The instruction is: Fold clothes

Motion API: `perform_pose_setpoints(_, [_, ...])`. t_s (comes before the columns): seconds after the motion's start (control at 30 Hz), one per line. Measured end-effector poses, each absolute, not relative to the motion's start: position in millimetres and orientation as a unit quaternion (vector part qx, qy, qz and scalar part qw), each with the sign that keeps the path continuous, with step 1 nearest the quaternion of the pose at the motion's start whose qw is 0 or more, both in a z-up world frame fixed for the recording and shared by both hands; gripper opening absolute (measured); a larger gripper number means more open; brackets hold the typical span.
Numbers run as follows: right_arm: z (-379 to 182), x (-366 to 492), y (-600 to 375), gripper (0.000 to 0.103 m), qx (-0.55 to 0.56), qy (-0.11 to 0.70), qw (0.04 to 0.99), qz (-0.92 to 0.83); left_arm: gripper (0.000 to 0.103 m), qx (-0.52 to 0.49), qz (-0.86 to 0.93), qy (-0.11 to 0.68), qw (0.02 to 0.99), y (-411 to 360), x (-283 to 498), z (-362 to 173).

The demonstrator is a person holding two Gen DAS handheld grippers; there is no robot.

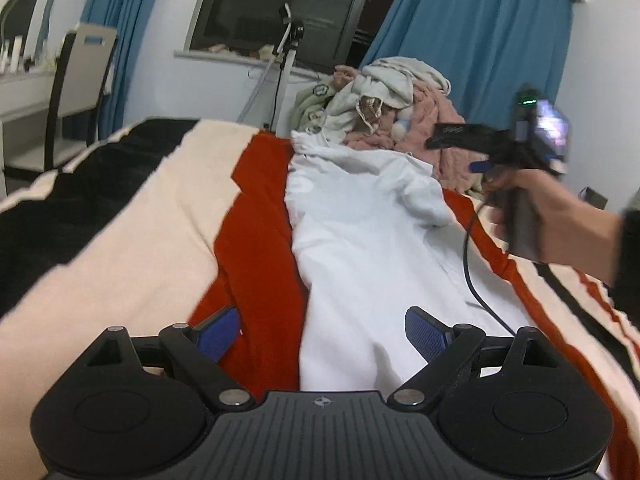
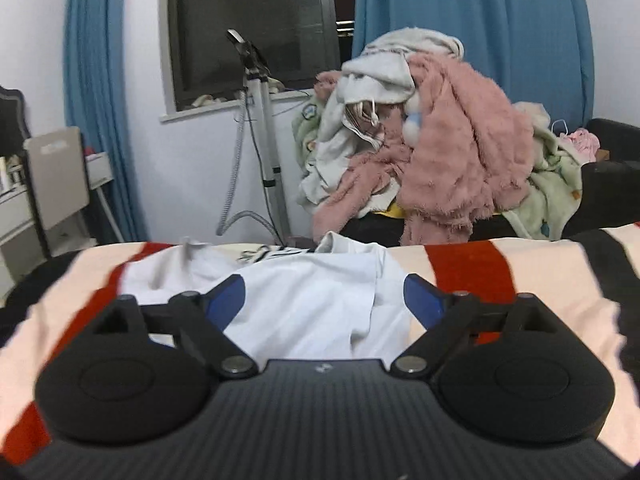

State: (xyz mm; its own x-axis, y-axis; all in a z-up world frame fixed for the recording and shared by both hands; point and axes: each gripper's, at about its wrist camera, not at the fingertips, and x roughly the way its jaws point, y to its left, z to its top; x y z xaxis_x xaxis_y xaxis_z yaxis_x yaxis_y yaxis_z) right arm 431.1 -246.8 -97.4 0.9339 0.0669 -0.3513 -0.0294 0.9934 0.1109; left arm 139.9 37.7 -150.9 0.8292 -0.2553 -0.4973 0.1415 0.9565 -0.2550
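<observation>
Left tongs [image 1: 322, 334] gape wide, empty, low over the near end of the white garment [image 1: 372, 240]. Right tongs [image 2: 324, 300] spread too, gripping nothing, above its far part. It lies lengthwise on the striped bed [image 1: 120, 240], partly folded perhaps; a hem needs pinching.

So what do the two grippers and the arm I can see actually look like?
Both grippers, left and right, are matte black with ribbed bodies, round pivot housings, silver pins and blue textured pads. The right one trails a black cable. A dark sleeve covers the arm.
</observation>
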Motion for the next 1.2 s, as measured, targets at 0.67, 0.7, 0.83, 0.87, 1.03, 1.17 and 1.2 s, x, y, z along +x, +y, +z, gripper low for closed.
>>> perform_pose_setpoints(0.67, [-75.3, 35.8, -273.3, 0.087, 0.154, 0.222, 0.962, 0.032, 0.092, -0.09, -0.147, 0.226, 0.959, 19.0, 26.1, -83.0])
perform_pose_setpoints(0.7, [-77.8, 34.1, -276.4, 0.087, 0.172, 0.227, 0.958, 0.035, 0.092, -0.099, -0.149, 0.241, 0.954, 20.3, 23.5, -85.6])
perform_pose_setpoints(0.83, [-97.0, 43.9, -295.9, 0.087, 0.279, 0.264, 0.922, 0.056, 0.091, -0.154, -0.127, 0.315, 0.928, 31.0, 24.4, -104.5])
perform_pose_setpoints(0.87, [-104.9, 46.7, -300.8, 0.087, 0.307, 0.276, 0.909, 0.059, 0.09, -0.178, -0.115, 0.333, 0.919, 36.8, 27.0, -111.3])
perform_pose_setpoints(1.03, [-159.5, 61.3, -316.4, 0.088, 0.427, 0.345, 0.835, 0.05, 0.083, -0.276, -0.106, 0.404, 0.866, 59.7, 41.6, -140.9])
perform_pose_setpoints(1.17, [-191.0, 63.1, -315.6, 0.074, 0.477, 0.383, 0.791, 0.024, 0.065, -0.297, -0.113, 0.421, 0.849, 66.6, 41.3, -149.8])
perform_pose_setpoints(1.2, [-189.8, 61.9, -314.5, 0.069, 0.476, 0.382, 0.792, 0.027, 0.061, -0.298, -0.116, 0.423, 0.848, 67.3, 40.3, -150.1])
